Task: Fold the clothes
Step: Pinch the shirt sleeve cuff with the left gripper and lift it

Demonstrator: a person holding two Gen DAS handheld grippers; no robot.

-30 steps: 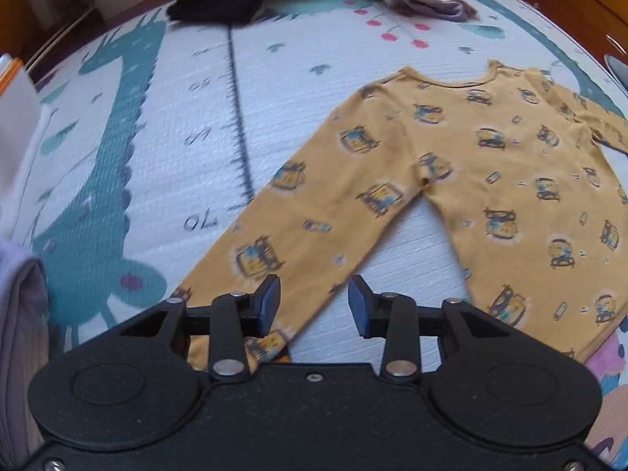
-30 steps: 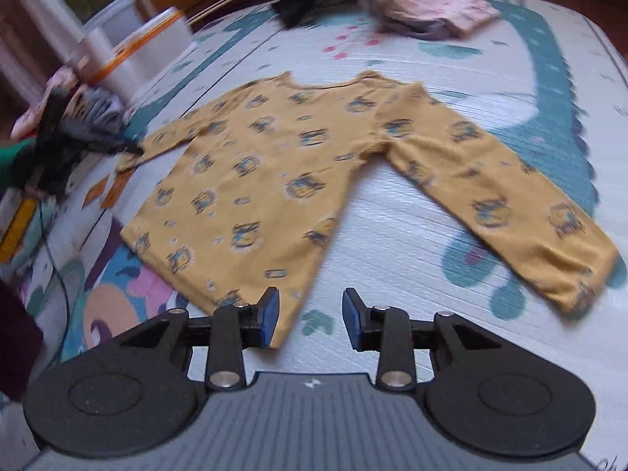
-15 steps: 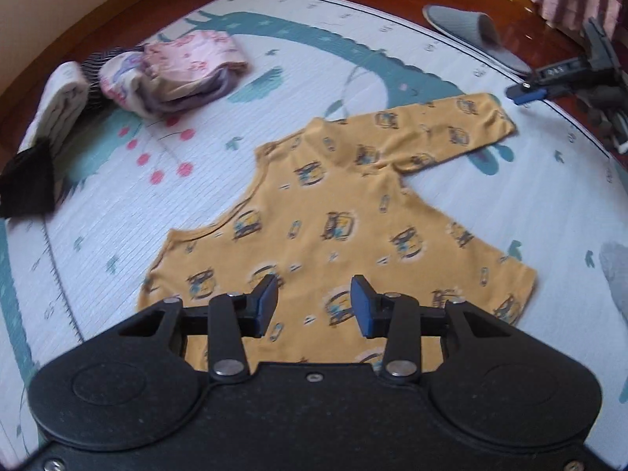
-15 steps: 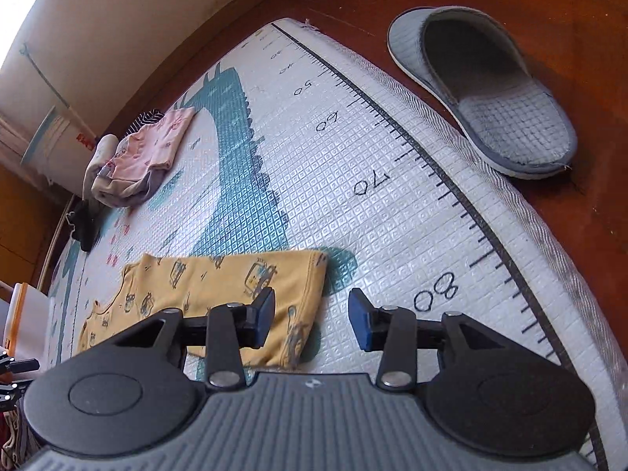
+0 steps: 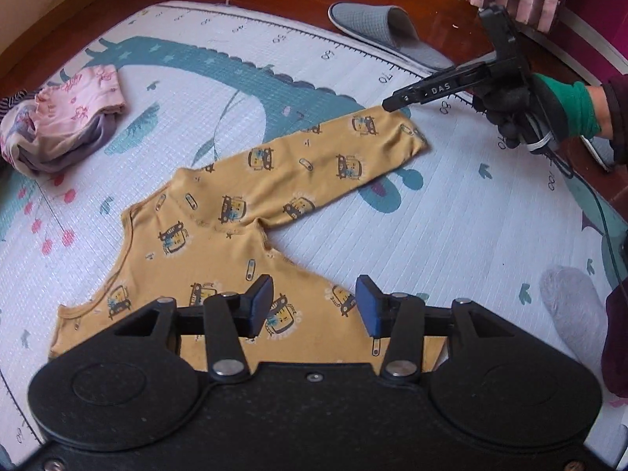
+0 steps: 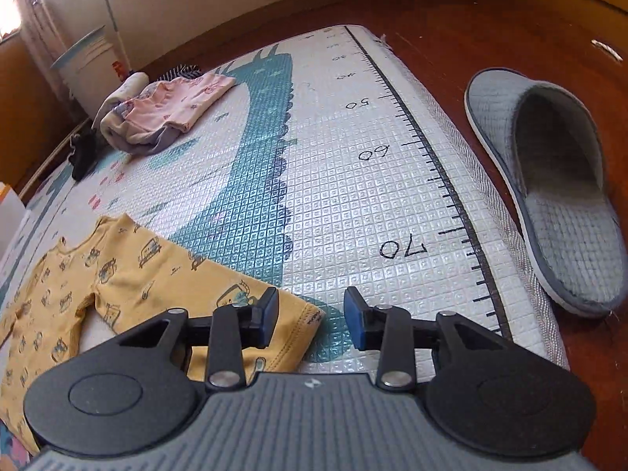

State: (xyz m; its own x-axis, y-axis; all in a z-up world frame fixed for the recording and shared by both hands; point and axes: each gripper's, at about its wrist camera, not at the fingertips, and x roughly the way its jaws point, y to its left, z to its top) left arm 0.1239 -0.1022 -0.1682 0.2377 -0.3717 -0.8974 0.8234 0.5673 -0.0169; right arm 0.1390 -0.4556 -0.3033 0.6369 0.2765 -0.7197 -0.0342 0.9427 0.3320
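A yellow long-sleeved shirt (image 5: 219, 235) with a car print lies flat on a play mat (image 5: 274, 62). My left gripper (image 5: 313, 306) is open and empty above the shirt's body. In the left wrist view my right gripper (image 5: 386, 105) hovers just beyond the sleeve cuff (image 5: 404, 137), held by a gloved hand. In the right wrist view the right gripper (image 6: 311, 318) is open and empty, with the cuff (image 6: 302, 325) under its left finger. The shirt (image 6: 98, 274) stretches away to the left.
A pile of pink and purple clothes (image 5: 62, 117) lies at the mat's far left; it also shows in the right wrist view (image 6: 165, 114). A grey slipper (image 6: 549, 204) sits on the wooden floor beside the mat's edge. A grey-socked foot (image 5: 569, 306) rests on the mat at right.
Both grippers have swung across the shirt. The left one went from the left sleeve to over the body. The right one went from the hem to the right sleeve cuff. Both stayed open.
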